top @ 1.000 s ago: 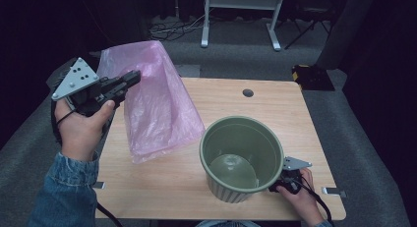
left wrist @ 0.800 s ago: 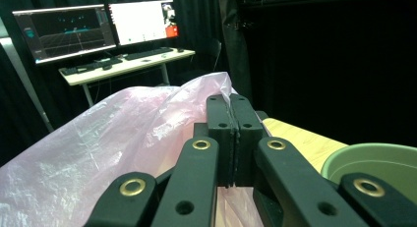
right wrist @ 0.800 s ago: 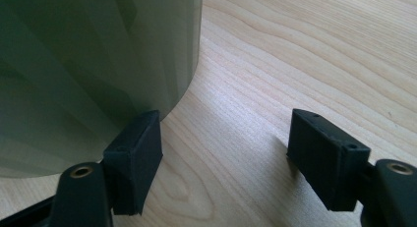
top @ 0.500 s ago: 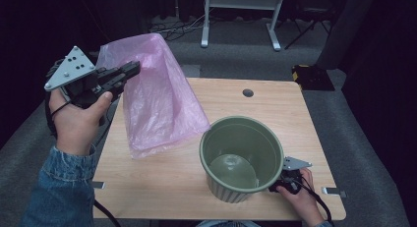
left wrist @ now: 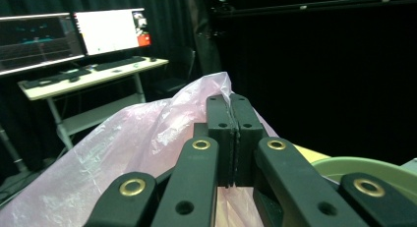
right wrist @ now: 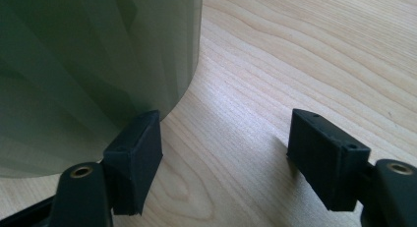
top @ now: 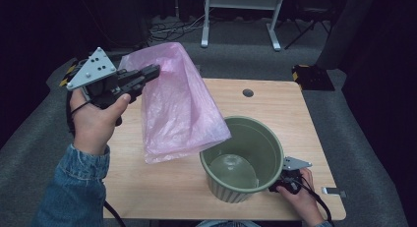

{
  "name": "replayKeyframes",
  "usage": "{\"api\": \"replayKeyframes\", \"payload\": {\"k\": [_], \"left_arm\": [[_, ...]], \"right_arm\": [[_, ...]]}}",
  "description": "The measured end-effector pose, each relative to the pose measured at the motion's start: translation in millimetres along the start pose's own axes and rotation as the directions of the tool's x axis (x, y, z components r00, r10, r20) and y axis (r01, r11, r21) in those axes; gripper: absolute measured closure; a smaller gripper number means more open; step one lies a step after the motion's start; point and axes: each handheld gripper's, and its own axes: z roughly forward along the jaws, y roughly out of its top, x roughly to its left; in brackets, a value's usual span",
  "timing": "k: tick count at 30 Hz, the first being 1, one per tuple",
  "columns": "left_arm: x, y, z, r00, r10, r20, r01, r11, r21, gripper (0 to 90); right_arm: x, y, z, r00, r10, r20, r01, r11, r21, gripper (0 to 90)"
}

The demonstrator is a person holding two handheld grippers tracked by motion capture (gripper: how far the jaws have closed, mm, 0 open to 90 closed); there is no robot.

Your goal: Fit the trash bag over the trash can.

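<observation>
Your left gripper point(top: 150, 72) is clamped on the pink bag point(top: 179, 109), right gripper point(right wrist: 223, 153) released beside the bin point(top: 243, 158); bag's hanging edge could snag its rim.

The high view looks forward and down from above the person's side, taking in the whole wooden table point(top: 275, 109) and the floor beyond. The left gripper view rides raised, facing level across pink bag point(left wrist: 147, 138) toward a desk with monitors point(left wrist: 74, 38). The right gripper view sits low at the tabletop, close against the green bucket point(right wrist: 88, 65), which the high view point(top: 246, 153) and left gripper view share.
</observation>
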Motion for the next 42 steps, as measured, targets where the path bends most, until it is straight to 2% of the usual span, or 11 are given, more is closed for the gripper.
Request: {"api": "replayKeyframes", "payload": {"k": [11,14,21,22,26,32,37,40,42], "left_arm": [[-21.5,-0.8,32.3,0.995,0.007,0.1,-0.008,1.0,0.003,88.9],[-24.3,-0.5,37.3,0.9934,0.005,0.114,-0.005,1.0,0.001,88.9],[-33.7,-1.6,58.0,0.9841,0.005,0.178,-0.006,1.0,0.003,88.6],[-36.2,-2.0,64.0,0.9811,0.008,0.193,-0.009,0.9999,0.005,88.6],[-39.9,-2.8,73.3,0.9765,0.012,0.215,-0.013,0.9999,0.005,88.5],[-47.4,-5.3,87.6,0.9727,0.004,0.232,-0.006,1.0,0.006,88.5],[-54.3,-10.9,101.2,0.9687,0.01,0.248,-0.015,0.9997,0.02,88.5],[-56.0,-12.9,104.8,0.9686,0.007,0.248,-0.013,0.9997,0.022,88.5],[-57.7,-15.2,108.6,0.9698,0.022,0.243,-0.03,0.9991,0.03,88.5]], "right_arm": [[0.0,0.0,0.0,1.0,0.0,0.0,0.0,1.0,0.0,29.2],[0.0,0.0,0.0,1.0,0.0,0.0,0.0,1.0,0.0,29.2],[-0.2,0.0,0.1,1.0,-0.003,0.002,0.003,1.0,-0.001,29.2],[-0.2,0.0,0.1,1.0,-0.002,0.001,0.002,1.0,-0.001,29.2],[-0.2,0.0,0.0,1.0,-0.002,0.001,0.002,1.0,-0.001,29.2],[-0.2,0.0,0.0,1.0,-0.002,0.001,0.002,1.0,-0.001,29.2],[-0.2,0.0,0.0,1.0,-0.002,0.001,0.002,1.0,-0.001,29.2],[-0.2,0.0,0.0,1.0,-0.002,0.001,0.002,1.0,-0.001,29.2],[-0.2,0.0,0.0,1.0,-0.002,0.001,0.002,1.0,-0.001,29.2]]}}
